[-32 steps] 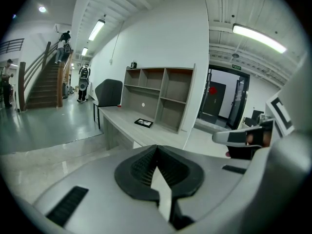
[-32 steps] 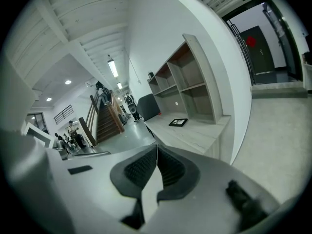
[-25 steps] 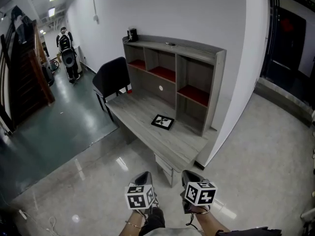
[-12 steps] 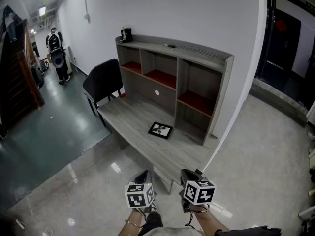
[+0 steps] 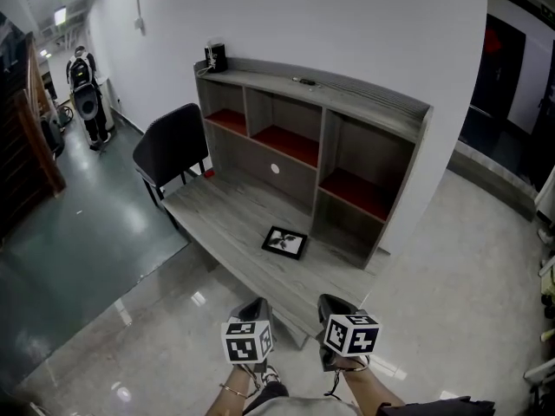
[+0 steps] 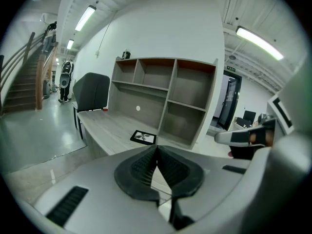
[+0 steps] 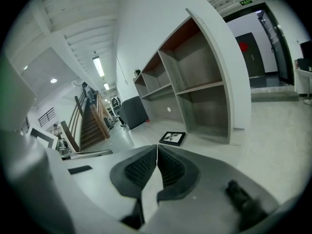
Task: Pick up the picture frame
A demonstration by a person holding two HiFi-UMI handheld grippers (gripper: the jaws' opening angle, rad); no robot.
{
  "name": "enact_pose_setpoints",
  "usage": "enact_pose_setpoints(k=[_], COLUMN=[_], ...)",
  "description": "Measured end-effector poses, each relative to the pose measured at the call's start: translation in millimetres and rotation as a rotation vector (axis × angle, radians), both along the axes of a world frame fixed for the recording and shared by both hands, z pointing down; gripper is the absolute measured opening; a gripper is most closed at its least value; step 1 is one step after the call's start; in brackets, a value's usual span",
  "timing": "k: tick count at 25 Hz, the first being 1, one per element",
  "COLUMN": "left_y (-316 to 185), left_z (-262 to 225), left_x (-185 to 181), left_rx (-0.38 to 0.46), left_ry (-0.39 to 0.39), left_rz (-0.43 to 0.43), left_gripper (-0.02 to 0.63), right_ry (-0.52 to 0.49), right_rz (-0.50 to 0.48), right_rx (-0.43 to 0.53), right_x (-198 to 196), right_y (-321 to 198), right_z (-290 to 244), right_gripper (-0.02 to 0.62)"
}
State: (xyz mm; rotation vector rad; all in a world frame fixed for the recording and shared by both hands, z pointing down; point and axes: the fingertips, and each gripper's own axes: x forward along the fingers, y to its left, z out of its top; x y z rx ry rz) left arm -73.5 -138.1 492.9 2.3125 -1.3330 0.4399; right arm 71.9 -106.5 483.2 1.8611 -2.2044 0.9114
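Head view: picture frame [image 5: 284, 242] lies flat on desk [image 5: 217, 215], mid-pic, well above left gripper [image 5: 254, 310] & right gripper [image 5: 335, 308] at bottom; left looks marginally nearer. Left gripper view: jaws together, empty, frame up-centre, slightly left. Right gripper view: jaws closed, empty; frame just right of centre.

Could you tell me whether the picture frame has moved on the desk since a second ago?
No. The frame still lies flat just in front of the shelf's right divider; only the view has shifted.
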Motion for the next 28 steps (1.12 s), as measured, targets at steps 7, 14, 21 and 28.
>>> enact_pose_setpoints(k=[7, 14, 21, 28], left_y=[-49, -87, -120, -142], left_z=[-3, 6, 14, 29], left_x=[-1, 0, -7, -10], left_rx=[-0.018, -0.042, -0.068, -0.103], left_ry=[0.033, 0.049, 0.066, 0.063], left_rz=[0.045, 0.087, 0.108, 0.133], left_gripper=[0.014, 0.014, 0.014, 0.014], right_ry=[0.002, 0.009, 0.016, 0.017], right_rz=[0.028, 0.052, 0.078, 0.139], right_rx=[-0.020, -0.035, -0.060, -0.092], right_x=[-6, -10, -15, -8], right_y=[-40, -77, -104, -113], right_z=[1, 3, 12, 24], right_gripper=[0.032, 0.032, 0.032, 0.032])
